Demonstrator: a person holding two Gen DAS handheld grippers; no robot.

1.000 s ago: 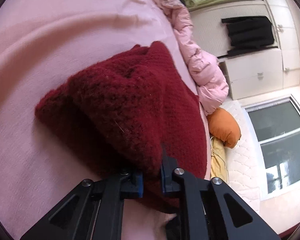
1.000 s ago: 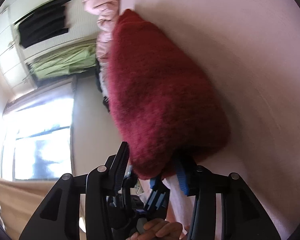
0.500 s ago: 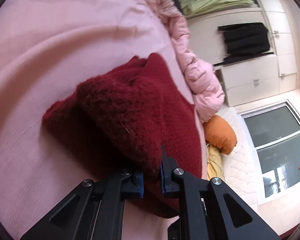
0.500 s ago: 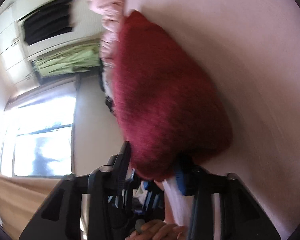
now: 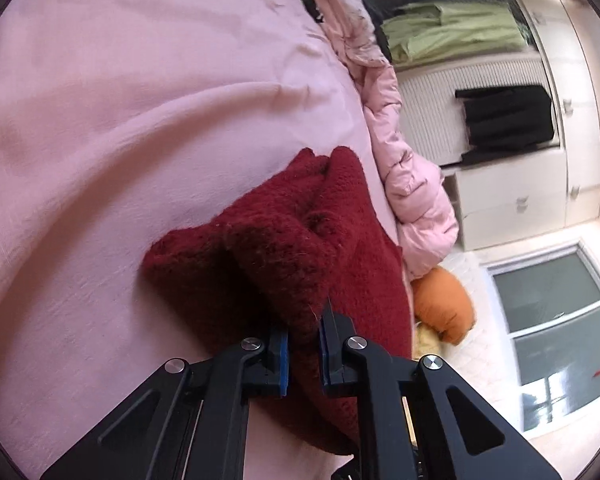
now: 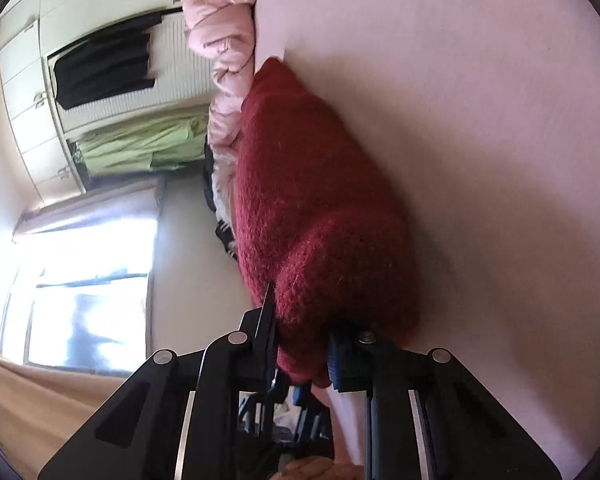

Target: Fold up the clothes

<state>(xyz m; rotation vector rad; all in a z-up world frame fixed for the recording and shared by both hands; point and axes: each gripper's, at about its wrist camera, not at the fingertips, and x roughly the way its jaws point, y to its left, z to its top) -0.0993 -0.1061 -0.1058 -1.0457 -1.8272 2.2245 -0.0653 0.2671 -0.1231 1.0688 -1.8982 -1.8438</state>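
A dark red knitted sweater lies bunched on a pink bed sheet. My left gripper is shut on a thick fold of it at the near edge. In the right wrist view the same sweater stretches away along the sheet. My right gripper is shut on its near edge, with knit bulging between the fingers.
A pink puffer jacket lies at the bed's far edge behind the sweater. An orange cushion sits beyond it. White wardrobes hold green and black clothes. A window is bright.
Both grippers have pulled back with the sweater still held. The sweater looks smaller and more gathered in the left wrist view, and more sheet shows around it.
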